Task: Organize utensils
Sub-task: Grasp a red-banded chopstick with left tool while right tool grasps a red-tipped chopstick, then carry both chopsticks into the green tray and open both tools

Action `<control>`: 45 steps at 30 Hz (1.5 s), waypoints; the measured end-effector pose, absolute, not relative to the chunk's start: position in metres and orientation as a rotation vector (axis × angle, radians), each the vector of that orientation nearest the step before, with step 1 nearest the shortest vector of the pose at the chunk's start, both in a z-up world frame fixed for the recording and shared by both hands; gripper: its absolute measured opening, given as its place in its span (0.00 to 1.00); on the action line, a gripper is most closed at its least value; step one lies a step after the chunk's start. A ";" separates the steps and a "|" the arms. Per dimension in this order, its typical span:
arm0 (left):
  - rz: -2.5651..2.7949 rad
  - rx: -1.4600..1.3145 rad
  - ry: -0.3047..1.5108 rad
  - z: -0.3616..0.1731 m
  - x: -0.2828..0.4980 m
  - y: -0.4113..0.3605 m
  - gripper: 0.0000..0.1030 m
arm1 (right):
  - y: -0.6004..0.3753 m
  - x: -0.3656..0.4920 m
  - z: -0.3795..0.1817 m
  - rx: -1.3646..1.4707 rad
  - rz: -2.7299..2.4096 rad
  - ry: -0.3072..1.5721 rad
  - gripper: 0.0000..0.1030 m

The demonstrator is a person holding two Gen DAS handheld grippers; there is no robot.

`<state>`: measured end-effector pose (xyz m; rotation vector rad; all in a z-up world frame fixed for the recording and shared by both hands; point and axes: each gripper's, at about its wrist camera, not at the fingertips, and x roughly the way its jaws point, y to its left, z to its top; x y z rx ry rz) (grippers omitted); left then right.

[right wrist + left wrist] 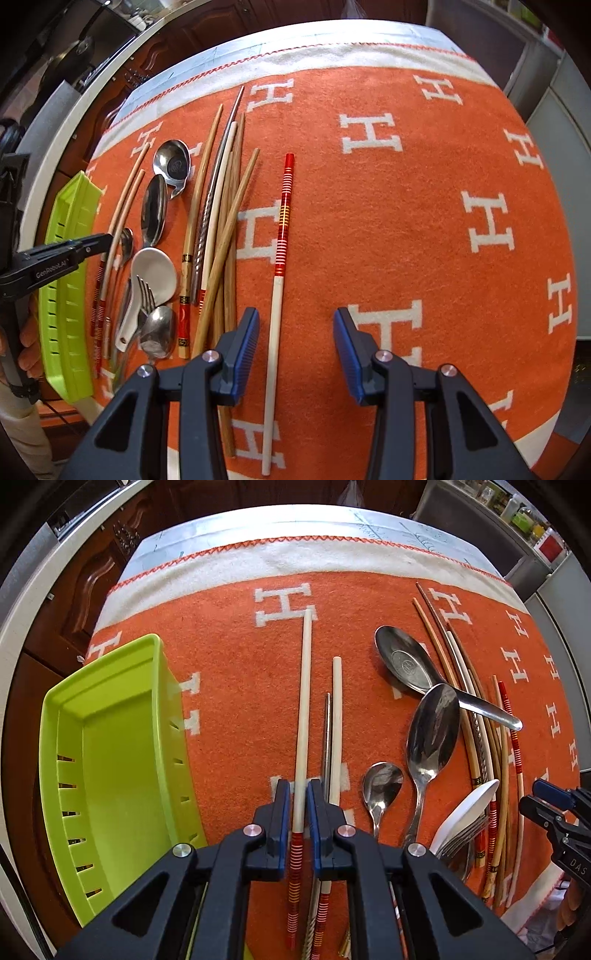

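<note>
In the left wrist view my left gripper [297,794] is shut on a white chopstick [303,701] just above its red-striped end, low over the orange cloth. Right of it lie a metal chopstick [327,731] and another white chopstick [336,720]. An empty green tray [110,738] stands to the left. My right gripper [296,317] is open above the cloth. A red-and-white chopstick [277,295] lies flat between its fingers, nearer the left one and not touched. The left gripper [105,240] also shows at the left edge of the right wrist view.
Several metal spoons [432,731], a white ceramic spoon [469,808], a fork [461,834] and a bundle of wooden chopsticks [476,738] lie between the two grippers. The orange cloth [406,221] covers the table. Dark wooden cabinets stand behind.
</note>
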<state>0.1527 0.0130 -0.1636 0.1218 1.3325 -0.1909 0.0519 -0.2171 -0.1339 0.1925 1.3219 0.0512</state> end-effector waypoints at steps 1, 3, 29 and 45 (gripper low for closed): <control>-0.188 0.127 1.317 -0.163 0.149 0.012 0.08 | -0.212 0.051 -0.134 0.158 0.041 1.311 0.41; -0.181 0.133 1.289 -0.163 0.143 0.011 0.08 | -0.205 0.050 -0.135 0.110 0.029 1.293 0.41; -0.211 -0.099 1.178 -0.107 0.072 0.037 0.03 | -0.220 0.022 -0.095 0.345 0.142 1.191 0.05; -0.024 -0.060 1.022 -0.030 0.007 0.110 0.03 | -0.068 0.059 -0.051 0.352 0.499 1.186 0.06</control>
